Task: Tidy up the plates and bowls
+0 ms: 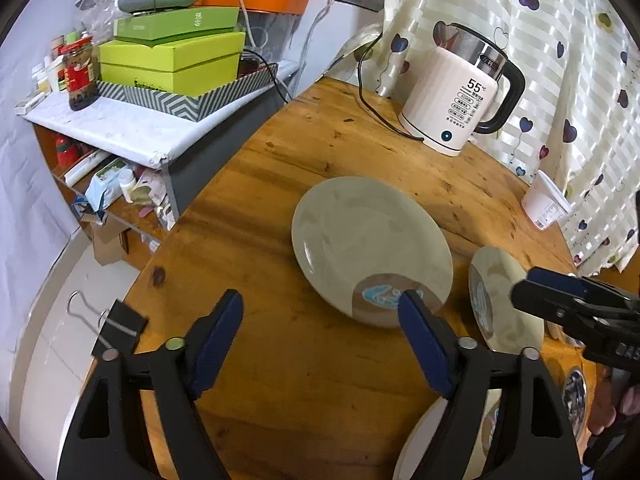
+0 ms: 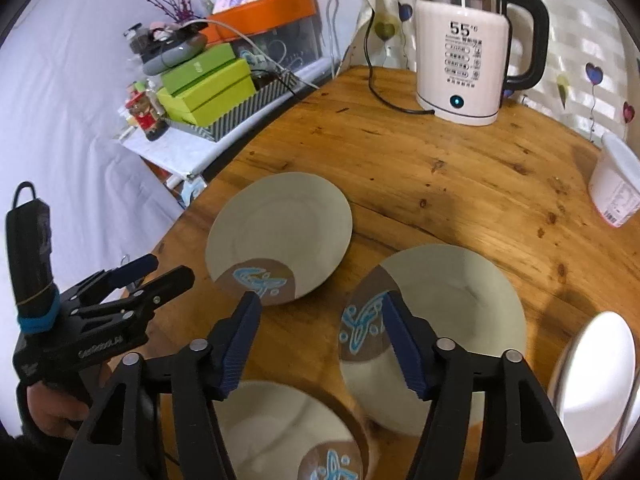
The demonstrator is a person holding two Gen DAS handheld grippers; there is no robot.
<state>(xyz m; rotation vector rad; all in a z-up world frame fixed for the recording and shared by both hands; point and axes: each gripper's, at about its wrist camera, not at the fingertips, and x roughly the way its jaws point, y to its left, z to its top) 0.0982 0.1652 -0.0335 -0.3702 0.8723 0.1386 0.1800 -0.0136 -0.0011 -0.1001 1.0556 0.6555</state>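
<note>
Left tool (image 1: 320, 312): jaws wide apart, nothing held; its right fingertip overlaps the near rim of the far plate (image 1: 370, 246) in view, contact not determinable. Right tool (image 2: 320, 312): jaws parted moderately, nothing between them, poised above the wooden surface (image 2: 460, 184) between plates.

Plates: three pale ones, each with a brown patch bearing a blue motif. Far plate lies left of centre; second plate (image 2: 448, 320) just right of it; third plate (image 2: 280, 432) nearest.

Kettle (image 2: 460, 60) at rear reads "55°C"; smaller print is illegible.
</note>
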